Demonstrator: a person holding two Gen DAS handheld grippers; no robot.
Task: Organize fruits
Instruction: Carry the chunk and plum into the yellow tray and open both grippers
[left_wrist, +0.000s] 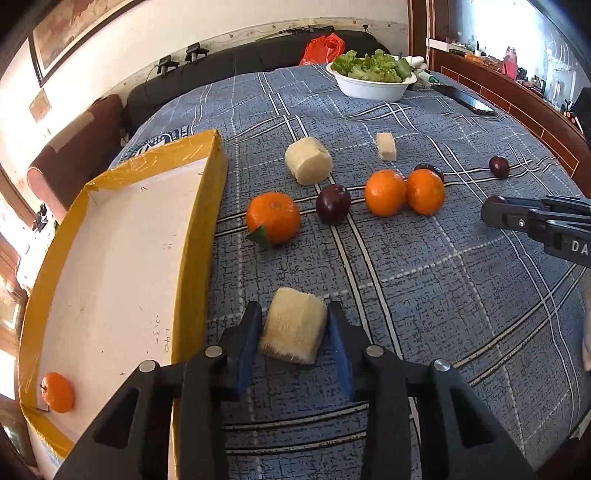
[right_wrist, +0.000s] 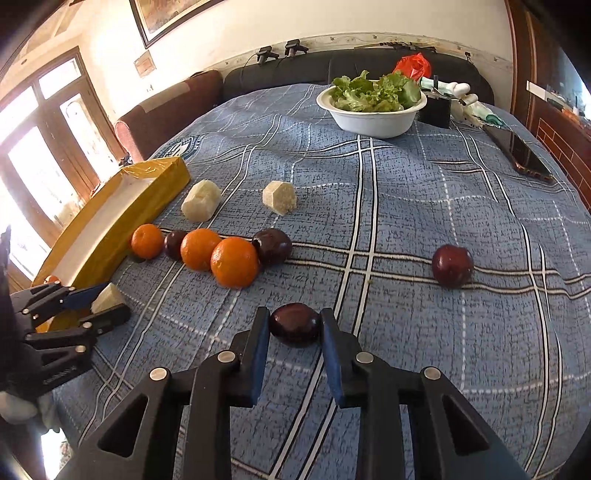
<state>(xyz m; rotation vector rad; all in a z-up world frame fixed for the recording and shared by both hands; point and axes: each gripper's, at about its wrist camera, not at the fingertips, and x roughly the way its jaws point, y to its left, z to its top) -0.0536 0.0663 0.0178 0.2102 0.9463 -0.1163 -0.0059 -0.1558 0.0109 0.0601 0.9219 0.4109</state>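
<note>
Fruit lies scattered over a blue checked bedspread (right_wrist: 424, 206), with a yellow cardboard box (left_wrist: 199, 206) at its left edge. One small orange (left_wrist: 57, 392) already sits in the near corner of the box, on its white floor.

Left gripper (left_wrist: 294, 334) points down at the cloth just right of the box wall, its blue pads pressed against both sides of a pale, fibrous peeled chunk (left_wrist: 293, 328) that rests on the bedspread. Right gripper (right_wrist: 294, 330) is closed the same way on a dark plum (right_wrist: 294, 324), which also sits on the cloth, with a pad touching each side.

Beyond the left gripper a leafy orange (left_wrist: 273, 218) lies near the box, then a second plum (left_wrist: 333, 203), then two oranges (left_wrist: 406, 192) touching each other, with another dark plum (left_wrist: 430, 170) partly hidden just behind them. Two more pale chunks lie farther back: a large one (left_wrist: 308, 160) and a smaller one (left_wrist: 386, 146). A lone plum (right_wrist: 452, 265) sits well apart to the right.

At the far end of the bedspread stands a white bowl (right_wrist: 373, 118) full of green lettuce (right_wrist: 373, 92), with a black phone (right_wrist: 521, 155) lying to its right.
</note>
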